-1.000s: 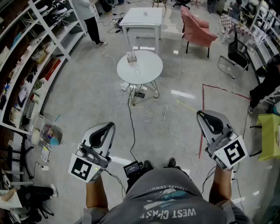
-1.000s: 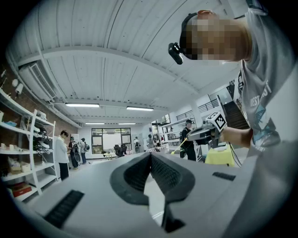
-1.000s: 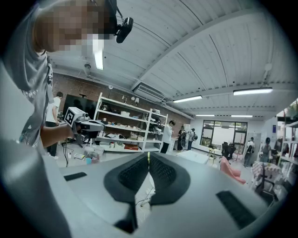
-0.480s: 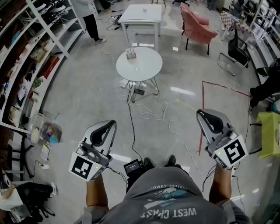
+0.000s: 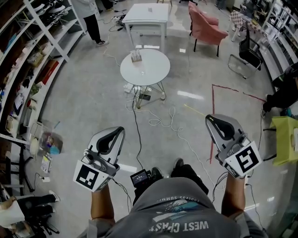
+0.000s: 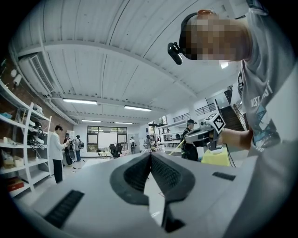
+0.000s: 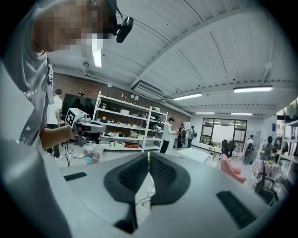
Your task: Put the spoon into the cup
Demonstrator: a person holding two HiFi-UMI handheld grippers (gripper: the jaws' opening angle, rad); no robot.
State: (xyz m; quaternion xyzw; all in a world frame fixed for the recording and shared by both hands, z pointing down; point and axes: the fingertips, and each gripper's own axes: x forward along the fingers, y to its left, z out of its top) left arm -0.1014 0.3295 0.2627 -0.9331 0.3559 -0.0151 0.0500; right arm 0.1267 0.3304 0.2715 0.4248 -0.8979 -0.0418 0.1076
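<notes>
A round white table (image 5: 150,73) stands far ahead on the grey floor. On its far side is a small holder (image 5: 136,56) with upright pieces, and a tiny pale item (image 5: 143,72) lies near the middle; cup and spoon are too small to tell apart. My left gripper (image 5: 116,132) and right gripper (image 5: 210,120) hang low in the head view, far from the table. Both are shut with nothing between the jaws, as the left gripper view (image 6: 150,156) and right gripper view (image 7: 148,159) show.
Cables (image 5: 160,122) trail across the floor from under the round table. Beyond it are a square white table (image 5: 144,14) and a pink armchair (image 5: 205,25). Shelving (image 5: 32,51) lines the left side. A red tape line (image 5: 213,121) and a yellow-green stool (image 5: 285,139) lie to the right.
The head view has swung a little: the round table drifted slightly up and left. A foot now shows below. Both grippers stay shut and held in much the same place.
</notes>
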